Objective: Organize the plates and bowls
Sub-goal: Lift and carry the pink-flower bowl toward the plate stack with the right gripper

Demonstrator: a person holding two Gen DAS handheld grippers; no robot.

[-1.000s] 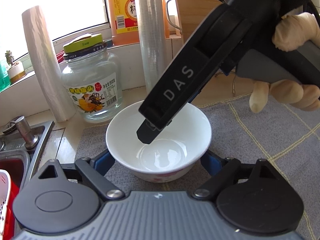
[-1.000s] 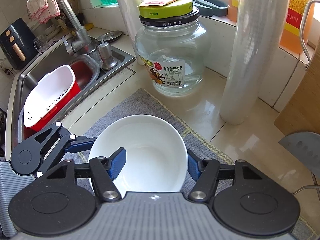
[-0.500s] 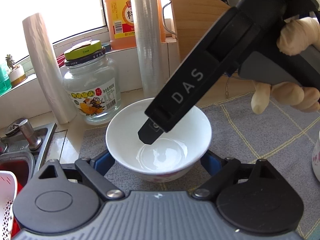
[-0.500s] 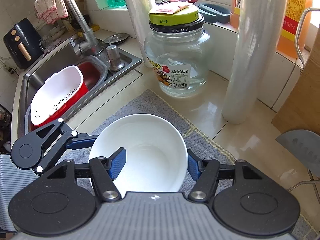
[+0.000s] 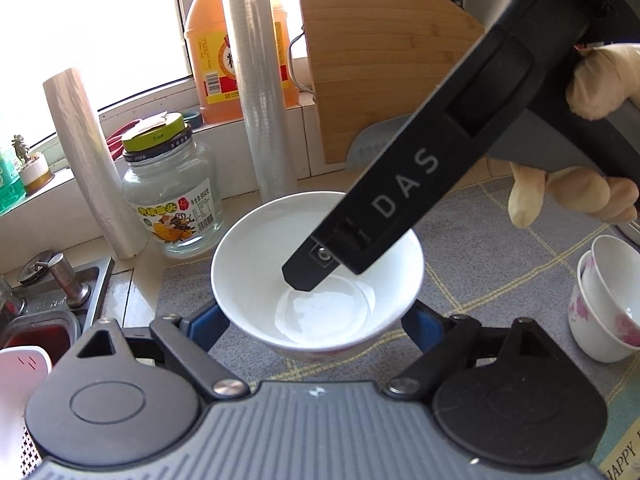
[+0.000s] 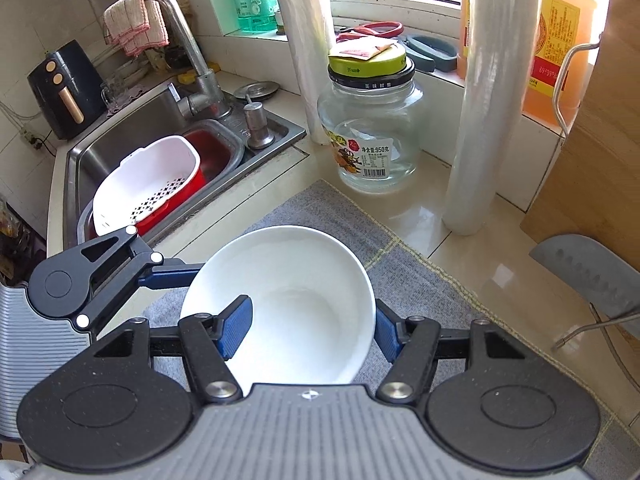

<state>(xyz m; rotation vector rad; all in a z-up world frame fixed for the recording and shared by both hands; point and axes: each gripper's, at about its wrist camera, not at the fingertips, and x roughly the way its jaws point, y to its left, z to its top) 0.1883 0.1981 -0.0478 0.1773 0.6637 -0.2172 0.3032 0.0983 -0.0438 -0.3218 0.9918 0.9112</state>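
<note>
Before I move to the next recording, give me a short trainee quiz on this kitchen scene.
1. True or false: one finger of the right gripper reaches inside the white bowl.
2. What stands on the mat to the right of the bowl in the left wrist view? A) two nested flowered cups; B) a frying pan; C) a stack of plates.
3. Fill in: a ___ hangs over the tap.
Key: 1 true; 2 A; 3 cloth.
</note>
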